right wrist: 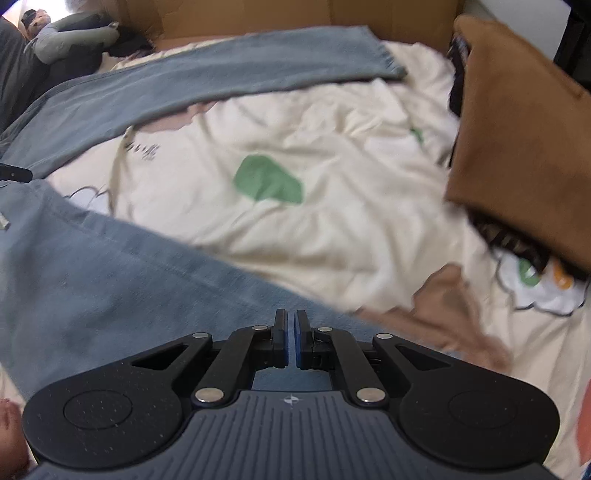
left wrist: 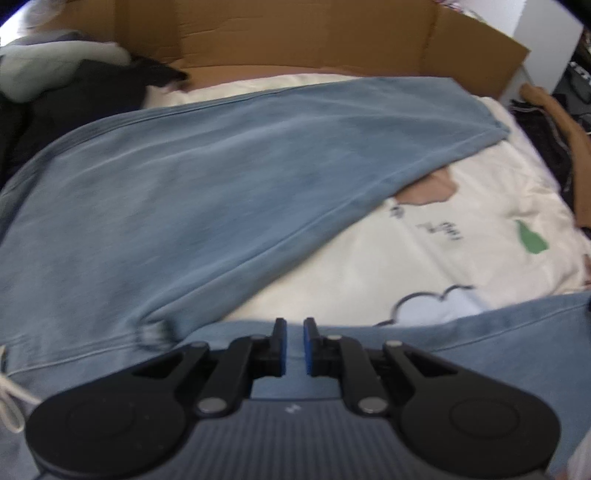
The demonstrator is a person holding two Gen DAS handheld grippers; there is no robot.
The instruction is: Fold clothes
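Observation:
Light blue trousers lie spread on a cream bedsheet. One leg runs up to the right across the left wrist view. The other leg passes under my left gripper, whose blue pads stand a narrow gap apart with nothing pinched between them. A white drawstring hangs at the waist, far left. In the right wrist view the near leg lies beneath my right gripper, whose pads are almost together and hold nothing that I can see. The far leg stretches across the top.
A cardboard wall stands behind the bed. Dark and grey clothes are piled at the back left. A brown cloth over dark garments lies at the right. The sheet has green and tan printed patches.

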